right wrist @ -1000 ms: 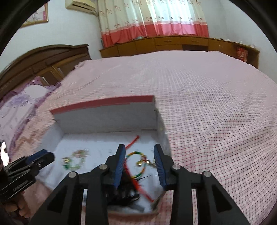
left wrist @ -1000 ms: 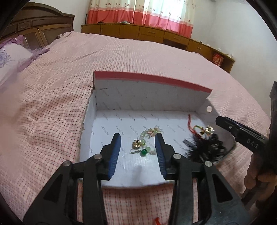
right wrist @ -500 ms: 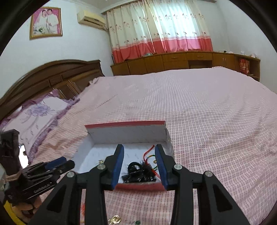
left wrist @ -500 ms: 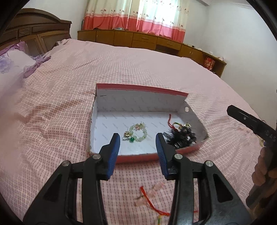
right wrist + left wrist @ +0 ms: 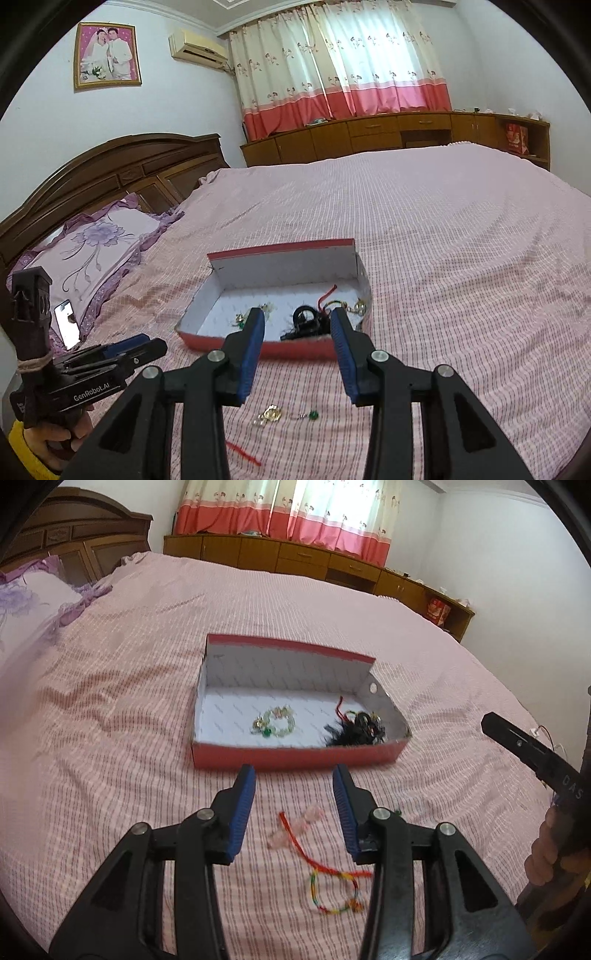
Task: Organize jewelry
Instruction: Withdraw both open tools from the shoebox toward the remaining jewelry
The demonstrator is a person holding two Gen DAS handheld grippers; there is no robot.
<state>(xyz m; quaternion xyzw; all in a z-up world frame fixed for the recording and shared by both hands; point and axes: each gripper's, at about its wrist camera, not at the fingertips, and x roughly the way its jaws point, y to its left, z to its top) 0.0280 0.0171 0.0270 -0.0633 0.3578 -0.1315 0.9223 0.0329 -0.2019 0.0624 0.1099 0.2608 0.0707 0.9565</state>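
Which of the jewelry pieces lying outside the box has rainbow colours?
The braided cord bracelet on the bedspread, red tail attached; the pale pink piece beside it is plain.

"GenRobot.AI" on left tool [image 5: 147, 345]; "DAS" on right tool [image 5: 491, 725]

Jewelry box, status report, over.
Left gripper and right gripper open, empty. Box holds bead bracelet and black tangle. Red cord bracelet and gold piece lie on bedspread.

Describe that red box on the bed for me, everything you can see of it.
The red box is a shallow open cardboard tray, red outside, white printed lining inside, with one taller back wall and a small hole in its right wall. It lies flat on the pink checked bedspread. Inside lie a green bead bracelet and a black tangled piece.
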